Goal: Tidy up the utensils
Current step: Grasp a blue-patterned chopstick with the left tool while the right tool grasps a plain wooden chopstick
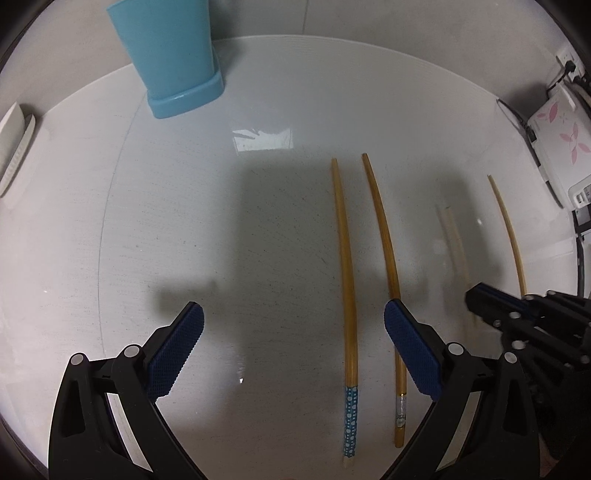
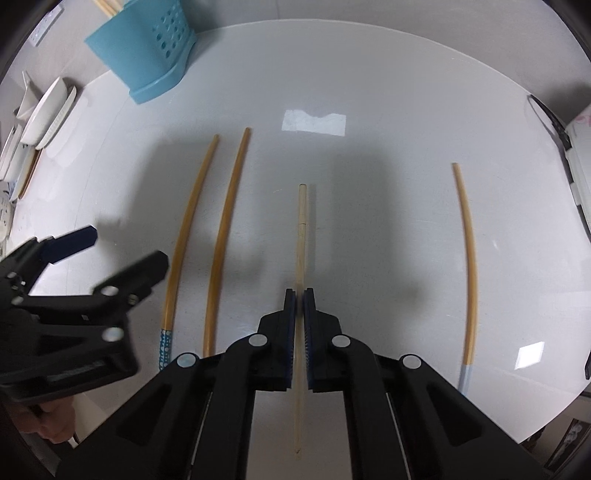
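Several bamboo chopsticks lie on a white round table (image 1: 184,221). My right gripper (image 2: 299,295) is shut on a pale chopstick (image 2: 301,229) that points away from me. Two darker chopsticks (image 2: 192,221) (image 2: 227,206) lie to its left; one has a blue dotted end (image 1: 349,421). Another chopstick (image 2: 468,251) lies far right. My left gripper (image 1: 293,325) is open and empty, with the blue-ended chopstick (image 1: 345,258) between its fingers and another (image 1: 384,236) by the right finger. The blue utensil holder (image 2: 147,48) (image 1: 170,55) stands at the far left.
White dishes (image 2: 48,110) stand in a rack left of the table. A white appliance with pink flowers (image 1: 561,144) and cables sits beyond the table's right edge. The holder has chopsticks (image 2: 109,6) in it.
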